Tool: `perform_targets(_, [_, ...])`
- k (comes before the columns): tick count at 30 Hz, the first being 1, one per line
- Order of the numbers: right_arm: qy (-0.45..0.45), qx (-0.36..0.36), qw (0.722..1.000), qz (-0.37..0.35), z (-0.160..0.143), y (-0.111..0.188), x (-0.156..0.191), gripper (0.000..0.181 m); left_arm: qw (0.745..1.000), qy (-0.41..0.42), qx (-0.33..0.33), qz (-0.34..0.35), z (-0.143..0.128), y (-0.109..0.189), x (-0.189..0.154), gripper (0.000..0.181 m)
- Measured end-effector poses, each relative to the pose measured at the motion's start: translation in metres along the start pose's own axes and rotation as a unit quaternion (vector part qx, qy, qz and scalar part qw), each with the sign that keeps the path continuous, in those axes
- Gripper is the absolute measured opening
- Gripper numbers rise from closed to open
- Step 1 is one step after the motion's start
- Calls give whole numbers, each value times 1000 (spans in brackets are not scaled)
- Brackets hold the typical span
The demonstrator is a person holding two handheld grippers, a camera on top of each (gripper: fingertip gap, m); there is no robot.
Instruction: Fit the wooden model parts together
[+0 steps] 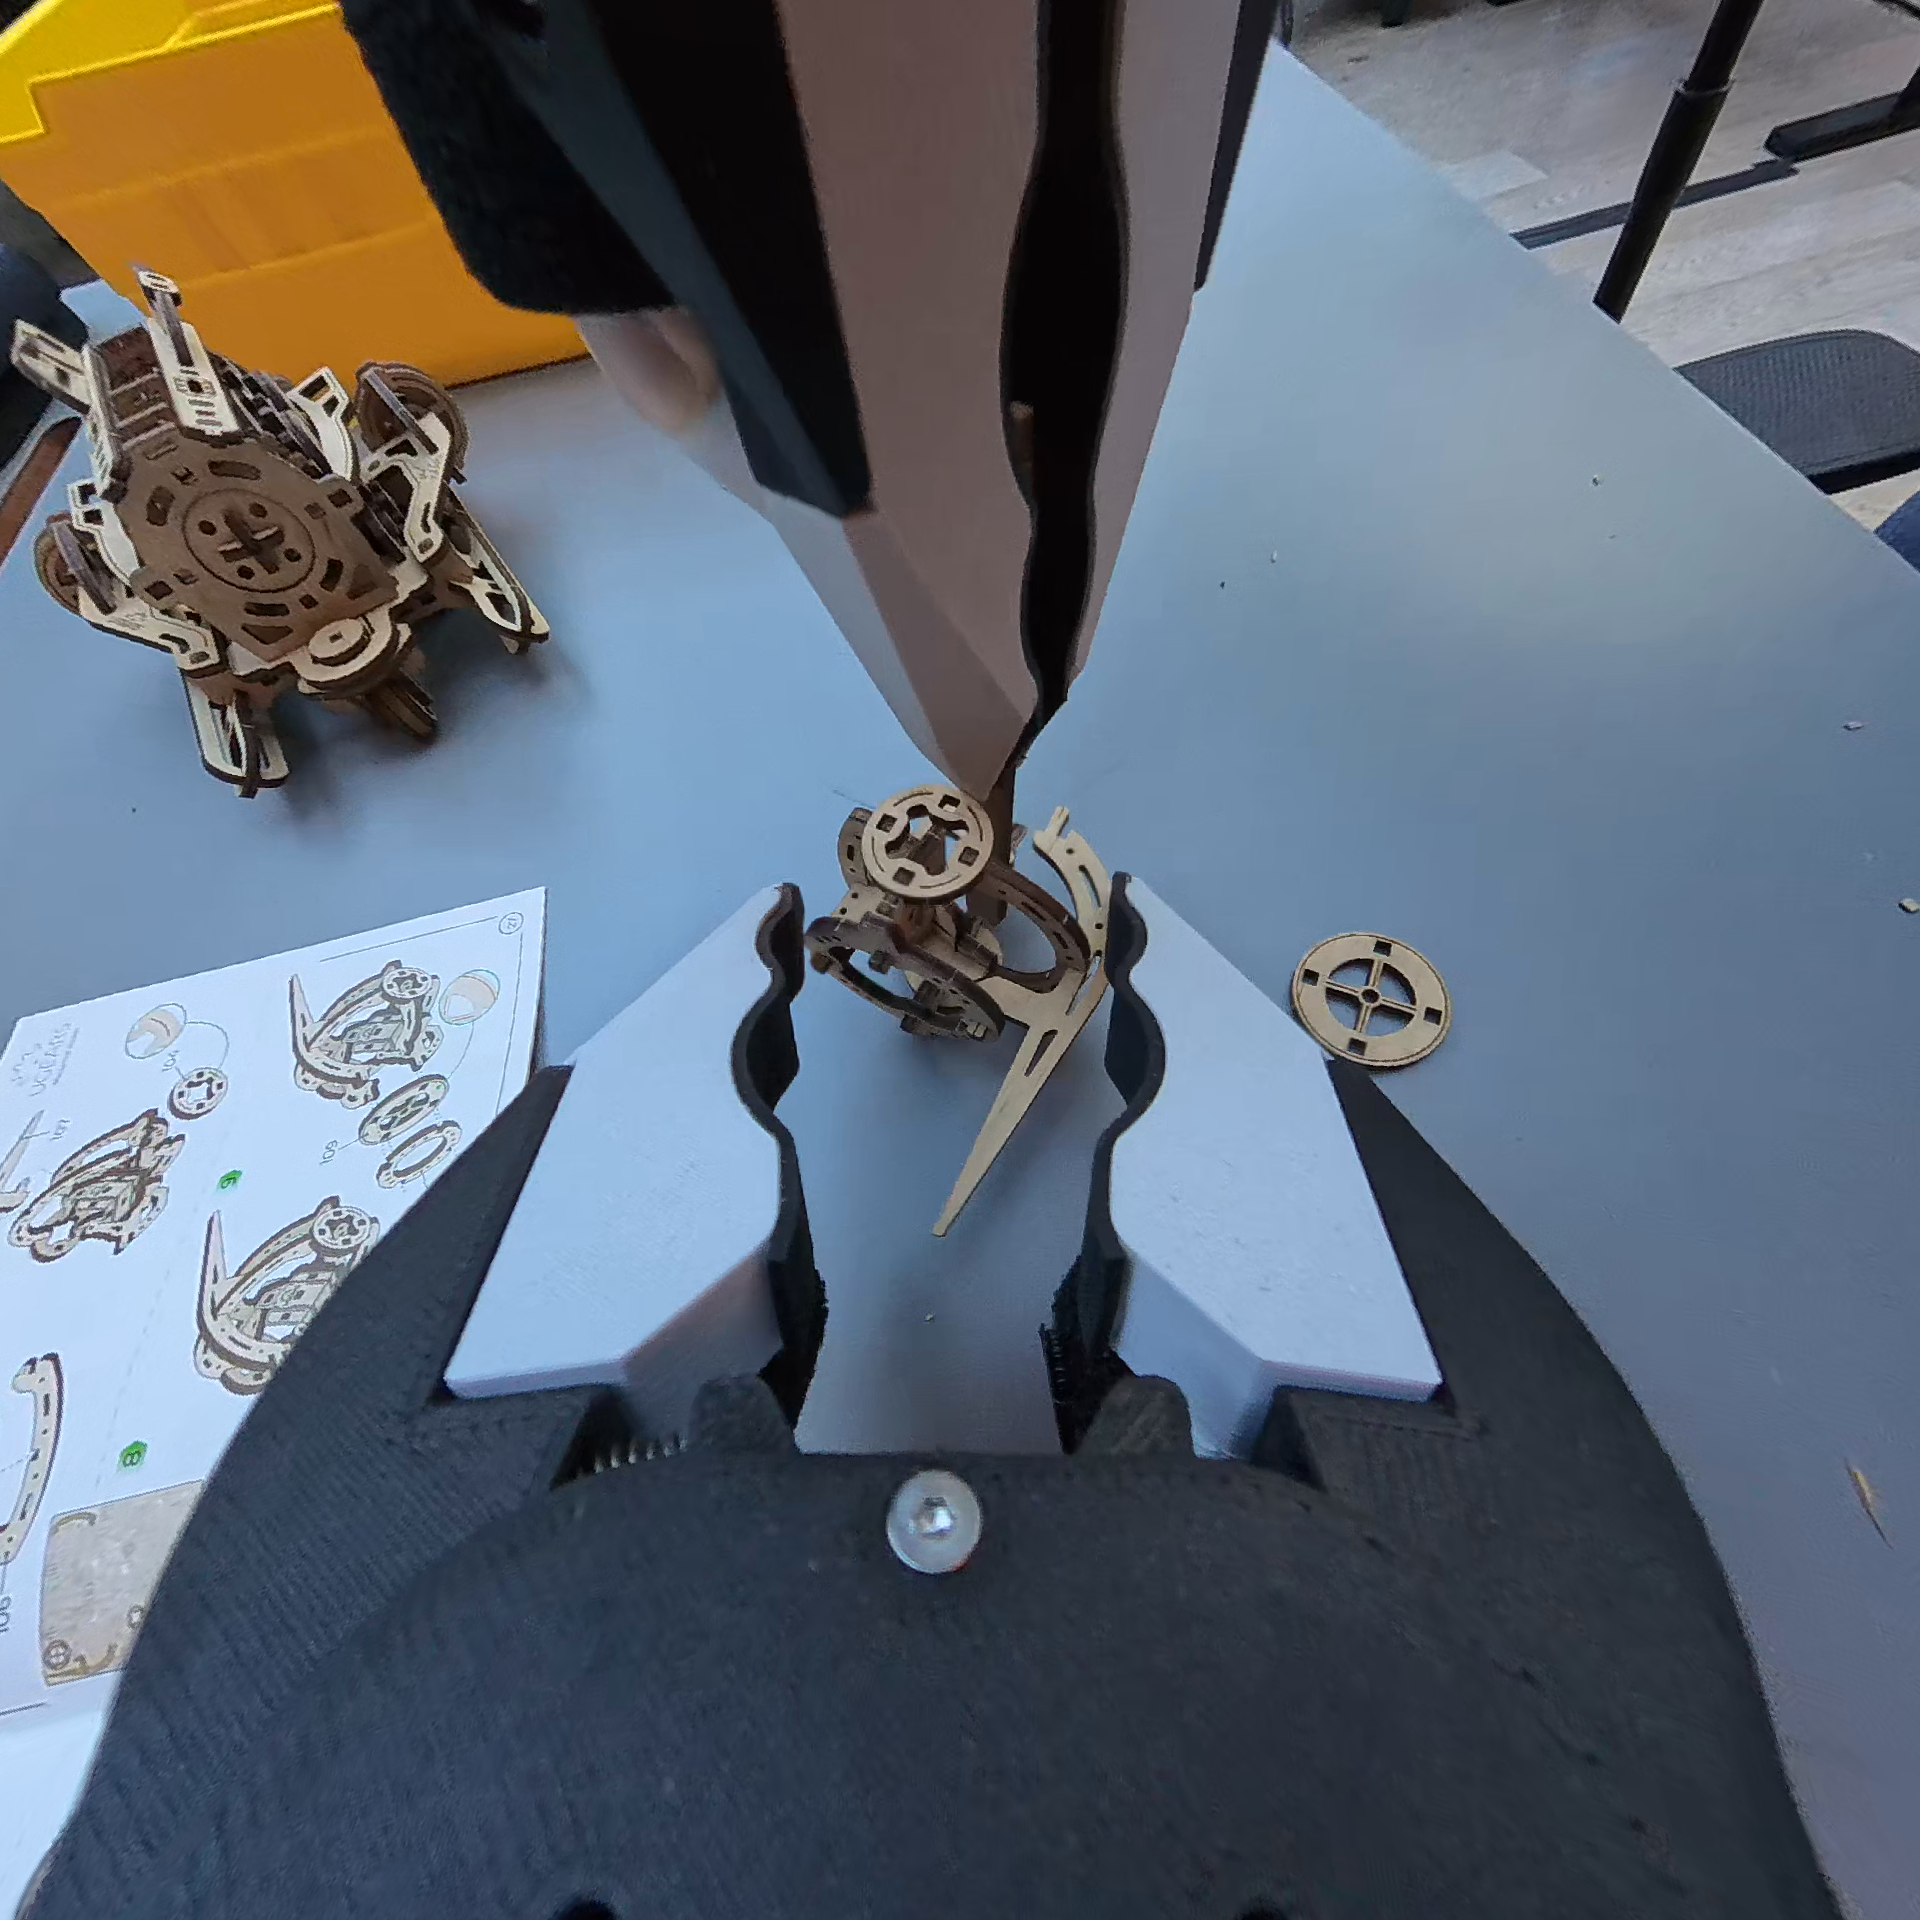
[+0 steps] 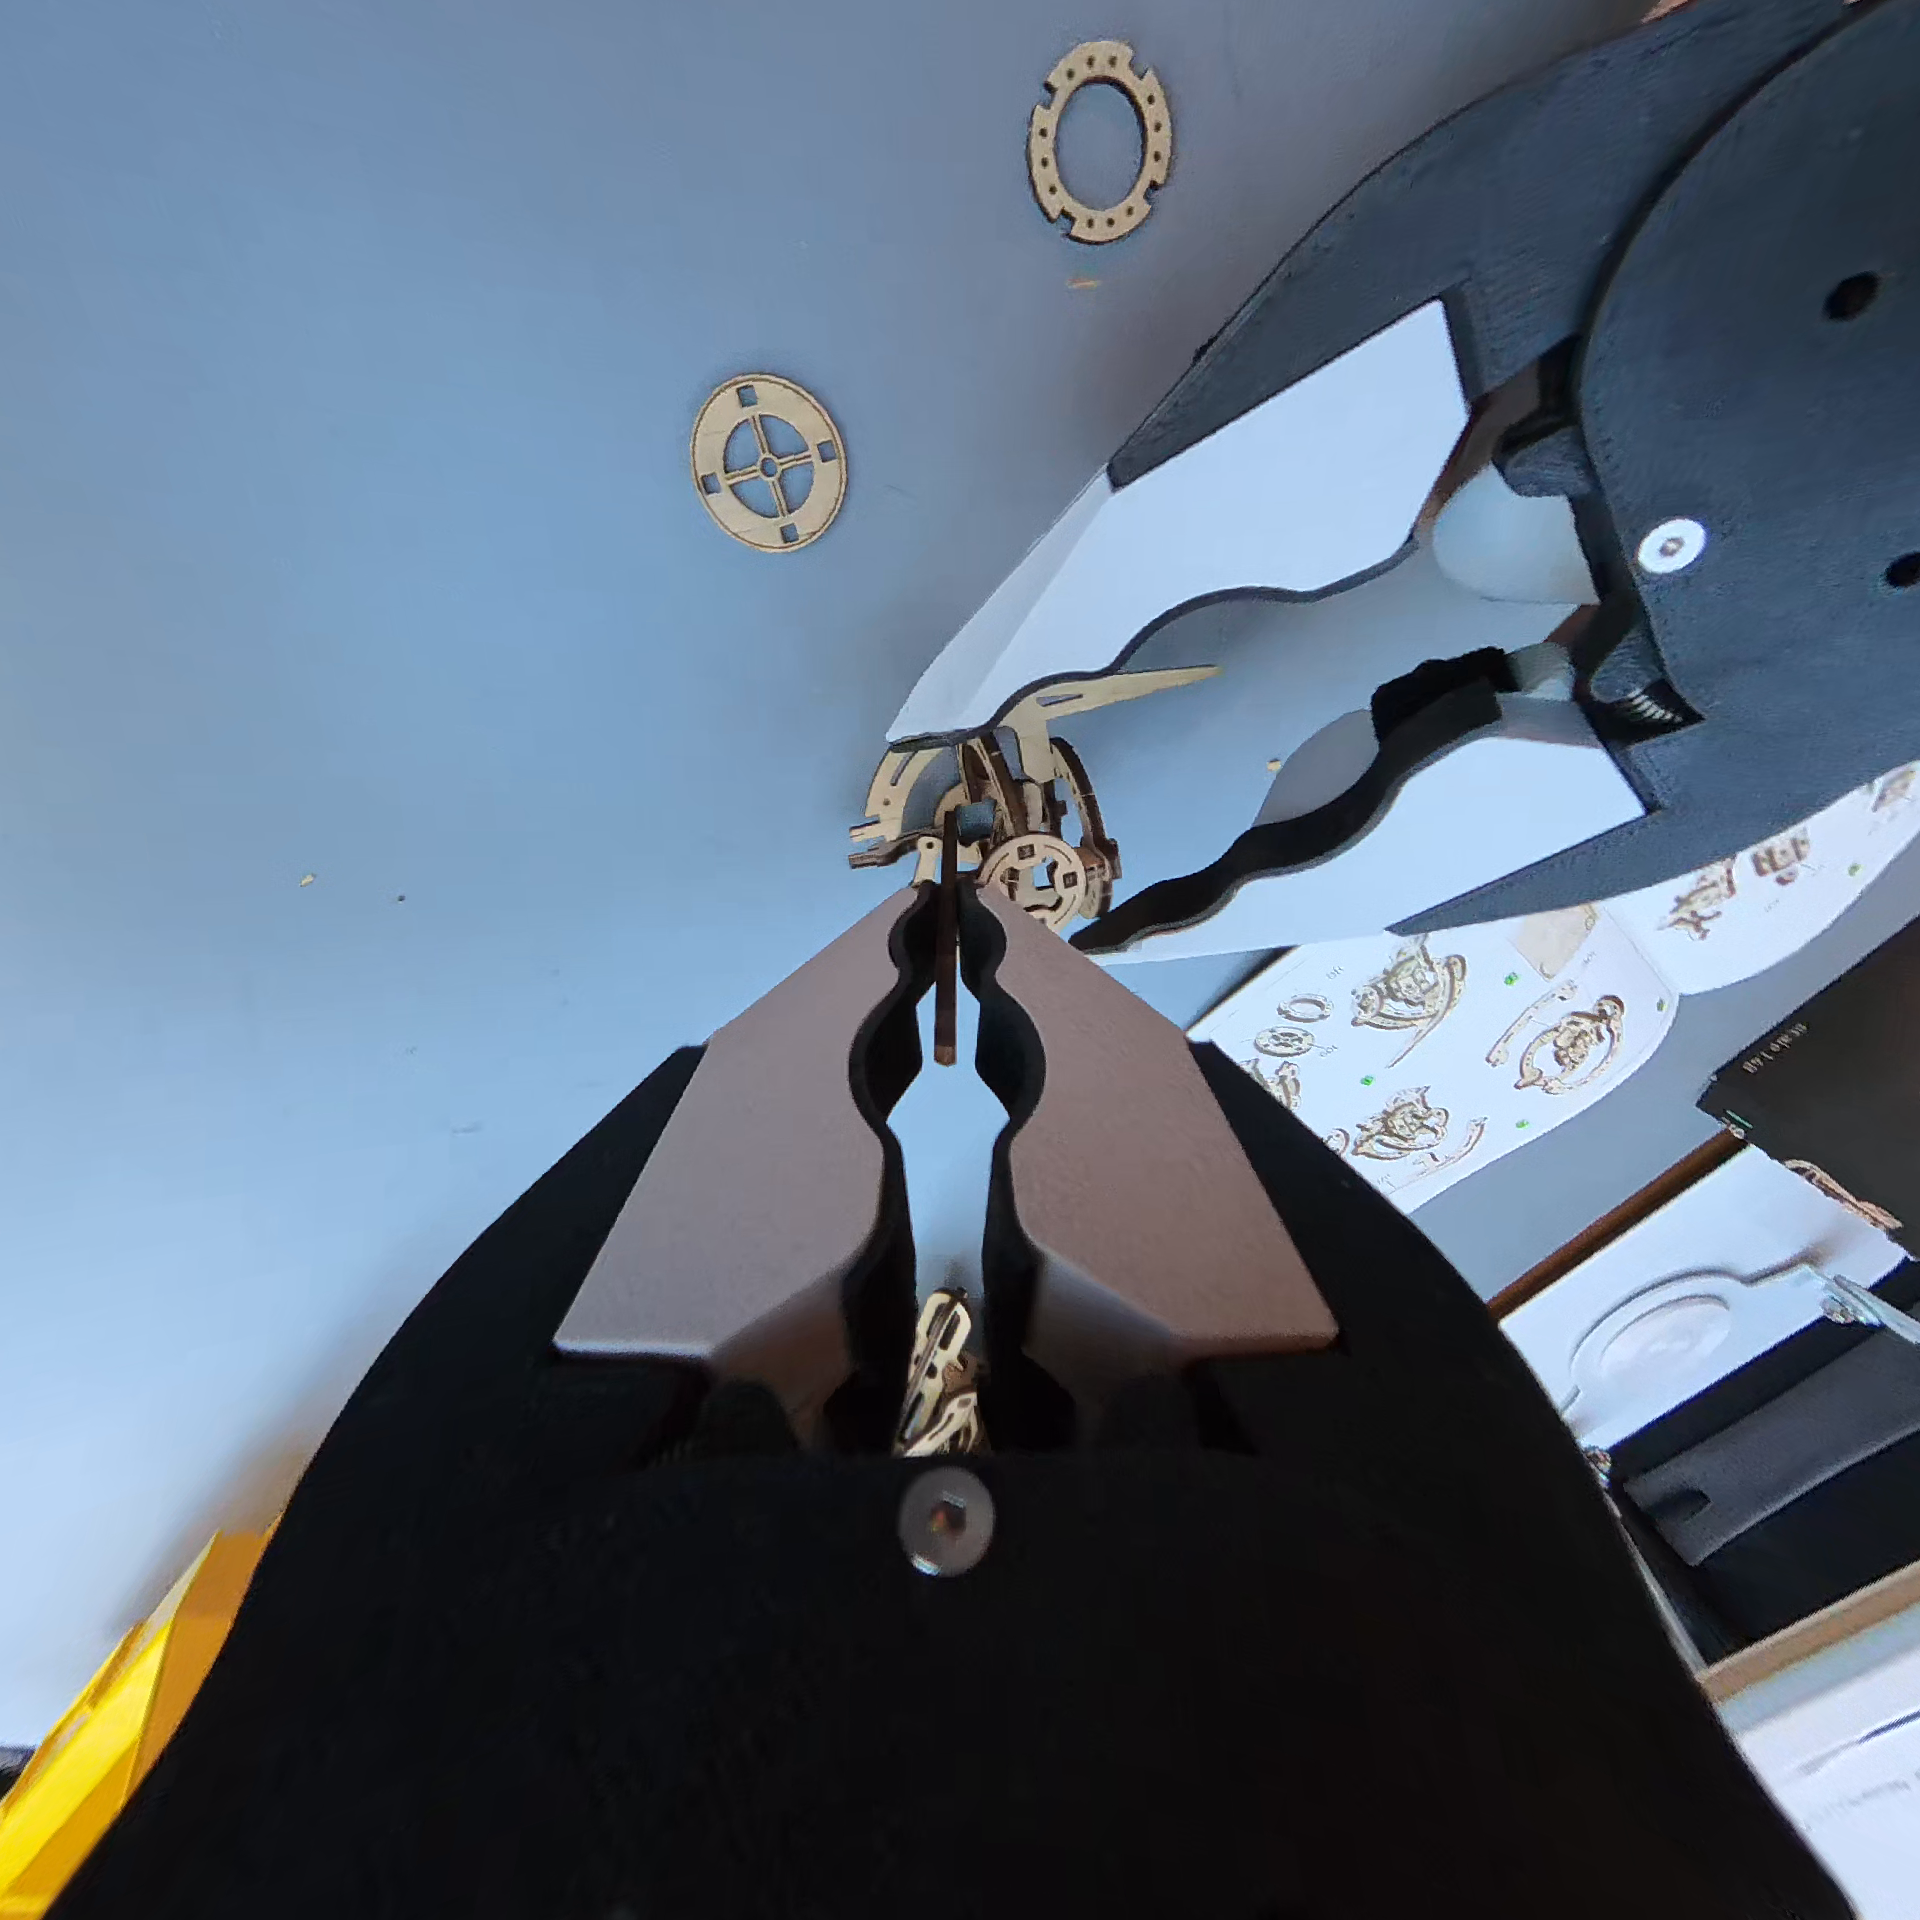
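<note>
A small wooden assembly of discs, a curved arm and a long spike sits on the blue-grey table. My left gripper has its pale fingers wide apart, pressed against both sides of the assembly. It also shows in the right wrist view, around the assembly. My right gripper has brown fingers and is shut on a thin dark wooden strip. The strip's far end touches the assembly beside its top disc. In the left wrist view the right gripper comes down from above.
A loose cross-spoked wooden disc lies right of the assembly, and a wooden ring lies beyond it. A large wooden model stands far left before a yellow bin. An instruction sheet lies near left. The grippers are tip to tip, or close to it. The large wooden model is about 15 cm from my left fingertips.
</note>
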State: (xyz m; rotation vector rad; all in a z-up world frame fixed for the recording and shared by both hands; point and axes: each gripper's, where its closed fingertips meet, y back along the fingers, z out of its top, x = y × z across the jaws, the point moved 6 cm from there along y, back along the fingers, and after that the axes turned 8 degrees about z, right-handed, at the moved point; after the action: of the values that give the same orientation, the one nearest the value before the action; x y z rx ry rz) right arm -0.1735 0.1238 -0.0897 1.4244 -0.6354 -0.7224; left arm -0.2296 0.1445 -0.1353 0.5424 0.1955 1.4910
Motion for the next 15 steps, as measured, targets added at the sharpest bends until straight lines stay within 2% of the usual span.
perform_targets(7, [-6, -35, 997, -62, -1, 9, 11, 1, 1000, 4, -5, 10, 2, 1, 0, 58])
perform_targets(11, [-14, -62, 991, -121, -3, 22, 18, 1, 999, 3, -8, 33, 10, 14, 0, 61])
perform_targets(15, [-41, -122, 980, -150, 0, 41, 27, 1, 997, -31, -17, 75, 31, 34, -10, 44])
